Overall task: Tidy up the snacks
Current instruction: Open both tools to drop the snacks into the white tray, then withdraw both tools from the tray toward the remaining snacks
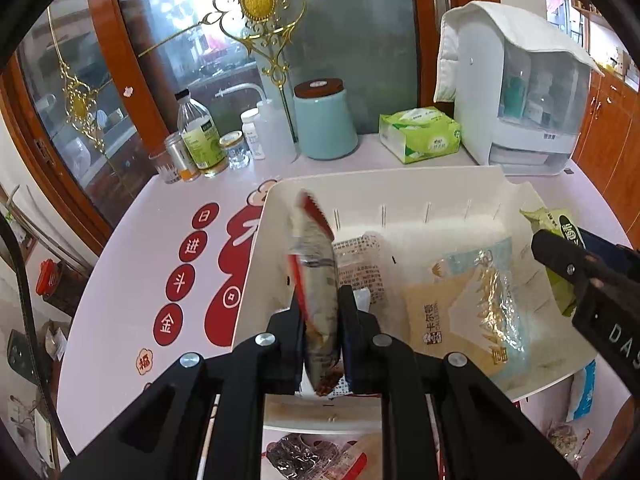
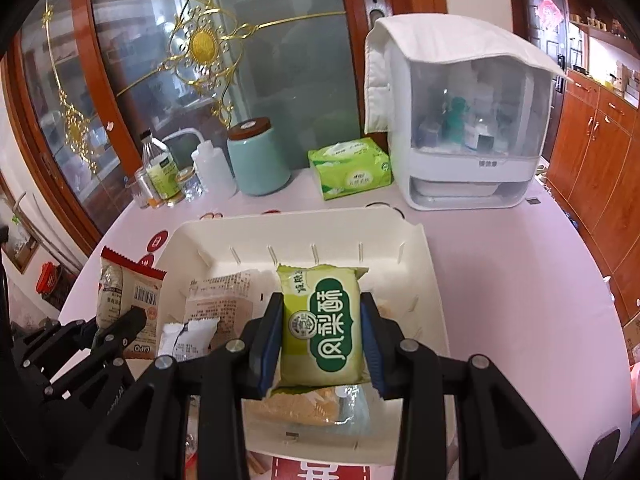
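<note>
1. Crinkled foil-and-plastic, the red-edged snack packet (image 1: 316, 280) stands edge-on, pinched by the left gripper (image 1: 320, 308) over the white plastic bin's (image 1: 256, 280) left wall. Flat glossy wrappers, a beige-and-clear cracker pack (image 1: 472, 300) among them, lie inside the bin on the pink table (image 1: 132, 248).
2. Smooth and pillow-shaped, the green pastry pack (image 2: 322, 328) sits clamped between the right gripper's (image 2: 322, 344) blue pads above the bin's middle.

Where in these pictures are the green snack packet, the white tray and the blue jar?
green snack packet (image 2: 322, 330), right wrist view, middle of its printed front.
white tray (image 2: 304, 228), right wrist view, its far rim.
blue jar (image 1: 325, 122), left wrist view, middle of its side.
</note>
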Demonstrator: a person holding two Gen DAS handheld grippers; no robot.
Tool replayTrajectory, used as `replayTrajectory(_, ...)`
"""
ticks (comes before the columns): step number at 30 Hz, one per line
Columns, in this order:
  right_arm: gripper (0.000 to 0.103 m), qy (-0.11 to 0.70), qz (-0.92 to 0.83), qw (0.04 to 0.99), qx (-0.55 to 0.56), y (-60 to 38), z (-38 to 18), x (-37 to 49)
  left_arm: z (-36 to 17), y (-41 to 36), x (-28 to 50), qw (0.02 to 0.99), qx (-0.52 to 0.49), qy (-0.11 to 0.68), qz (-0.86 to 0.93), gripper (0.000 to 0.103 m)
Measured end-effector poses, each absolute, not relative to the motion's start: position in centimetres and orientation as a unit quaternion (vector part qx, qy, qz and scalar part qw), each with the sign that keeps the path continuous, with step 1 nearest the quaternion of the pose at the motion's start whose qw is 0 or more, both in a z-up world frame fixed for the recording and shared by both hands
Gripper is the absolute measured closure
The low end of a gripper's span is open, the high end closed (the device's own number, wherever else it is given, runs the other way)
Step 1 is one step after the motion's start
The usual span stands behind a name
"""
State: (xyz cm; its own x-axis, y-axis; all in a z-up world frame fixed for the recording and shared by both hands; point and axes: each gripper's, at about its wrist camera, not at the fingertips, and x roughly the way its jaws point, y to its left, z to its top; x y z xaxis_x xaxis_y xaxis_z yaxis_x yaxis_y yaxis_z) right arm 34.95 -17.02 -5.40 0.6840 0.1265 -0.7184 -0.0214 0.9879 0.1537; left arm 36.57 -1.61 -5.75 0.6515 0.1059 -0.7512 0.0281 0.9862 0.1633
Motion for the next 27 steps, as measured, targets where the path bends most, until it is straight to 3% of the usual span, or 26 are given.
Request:
replayTrajectory(1,0.065,0.398,0.042,0.914,0.064,-16.9,-5.6,34.9,-5.9,-1.6,36.6,0.903,0.08,0.421,0.02,0.077)
replayTrajectory(2,0.065,0.4,0.043,0.913,0.062,-16.8,-5.7,34.9,-6.0,-1.5,36.6,0.901,0.077,0.427,0.019,0.058)
replayTrajectory(4,0.06,0.405,0.05,0.911,0.06,-16.6,-5.9,34.9,-6.0,-1.4,36.3,0.9,0.073,0.429,0.023,0.032)
replayTrajectory(5,0.058,0.405,0.055,0.911,0.06,-16.5,-5.9,34.8,-5.9,-1.3,36.1,0.902,0.072,0.424,0.025,0.026)
replayTrajectory(10,0.044,0.387,0.065,0.918,0.053,-16.4,-5.0,33.5,-4.8,-1.2,35.0,0.908,0.068,0.412,0.024,0.025)
replayTrajectory(20,0.044,0.352,0.077,0.932,0.037,-18.3,-1.4,27.0,0.9,-1.2,27.9,0.929,0.048,0.366,0.006,0.025)
replayTrajectory(27,0.044,0.314,0.073,0.947,-0.011,-21.7,4.6,19.3,7.1,-3.3,20.8,0.945,0.043,0.323,-0.044,0.025)
